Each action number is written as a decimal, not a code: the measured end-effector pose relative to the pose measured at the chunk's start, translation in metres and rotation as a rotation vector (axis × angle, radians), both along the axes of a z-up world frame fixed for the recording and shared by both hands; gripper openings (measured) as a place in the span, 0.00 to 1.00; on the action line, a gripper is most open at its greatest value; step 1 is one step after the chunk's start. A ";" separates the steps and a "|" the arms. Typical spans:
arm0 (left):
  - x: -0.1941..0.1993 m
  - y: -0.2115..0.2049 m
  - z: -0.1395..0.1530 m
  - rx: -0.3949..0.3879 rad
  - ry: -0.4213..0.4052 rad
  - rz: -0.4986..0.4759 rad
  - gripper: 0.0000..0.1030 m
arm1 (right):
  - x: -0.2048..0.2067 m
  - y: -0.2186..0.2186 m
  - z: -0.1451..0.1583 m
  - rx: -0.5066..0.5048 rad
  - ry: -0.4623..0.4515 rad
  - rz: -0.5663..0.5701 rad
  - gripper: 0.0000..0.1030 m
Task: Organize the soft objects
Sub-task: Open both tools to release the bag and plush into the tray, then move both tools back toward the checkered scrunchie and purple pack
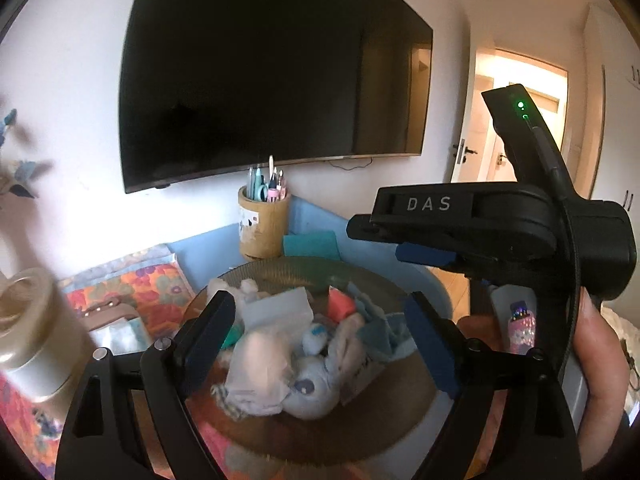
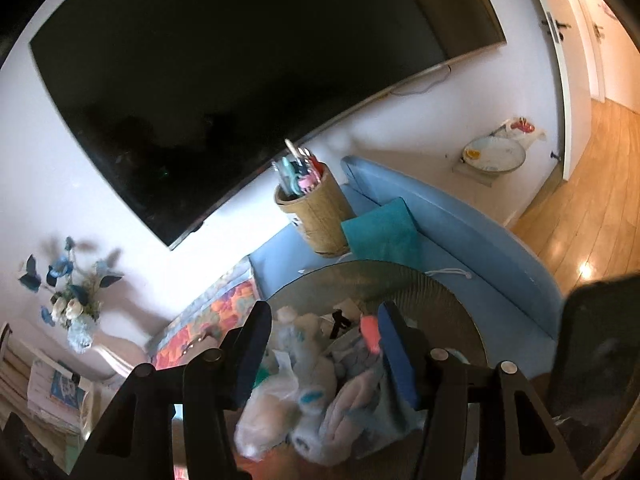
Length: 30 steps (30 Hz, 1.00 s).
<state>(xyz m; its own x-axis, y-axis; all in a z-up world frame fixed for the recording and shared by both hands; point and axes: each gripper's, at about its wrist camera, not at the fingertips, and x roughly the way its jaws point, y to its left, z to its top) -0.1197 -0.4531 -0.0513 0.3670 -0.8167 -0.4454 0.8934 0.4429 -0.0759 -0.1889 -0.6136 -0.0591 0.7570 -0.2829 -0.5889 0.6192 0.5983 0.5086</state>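
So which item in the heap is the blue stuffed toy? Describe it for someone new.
Find the round tray in front of the wall-mounted TV. In its heap of soft things, the blue stuffed toy lies at the near edge, beside a clear plastic-wrapped bundle. Only it has a round head with a dark eye.

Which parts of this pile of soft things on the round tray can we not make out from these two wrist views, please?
- Light blue plush toy: blurred in the left wrist view; its body shape is unclear.
- Clear plastic bag: contents unreadable in the right wrist view, blurred and partly behind the right hand-held gripper.
- Round ribbed brown tray: its near rim is cut off behind the left hand-held gripper.
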 end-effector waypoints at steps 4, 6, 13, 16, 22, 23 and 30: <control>-0.009 0.033 0.013 -0.032 0.020 -0.009 0.83 | -0.010 0.025 0.014 -0.023 -0.019 0.008 0.52; -0.010 0.053 0.022 -0.052 0.027 -0.011 0.83 | -0.014 0.040 0.022 -0.037 -0.029 0.018 0.52; 0.005 0.140 0.057 -0.106 -0.005 0.028 0.83 | -0.018 0.097 0.044 -0.061 -0.071 0.070 0.52; 0.032 0.184 0.067 -0.103 -0.029 0.103 0.83 | -0.015 0.127 0.050 -0.080 -0.082 0.114 0.52; 0.103 0.256 0.064 -0.005 -0.067 0.286 0.83 | 0.012 0.199 0.057 -0.120 -0.079 0.248 0.53; 0.120 0.269 0.059 0.021 -0.061 0.324 0.83 | 0.019 0.212 0.057 -0.126 -0.076 0.276 0.53; 0.200 0.323 0.024 0.074 0.105 0.407 0.83 | 0.089 0.298 0.032 -0.135 -0.006 0.503 0.53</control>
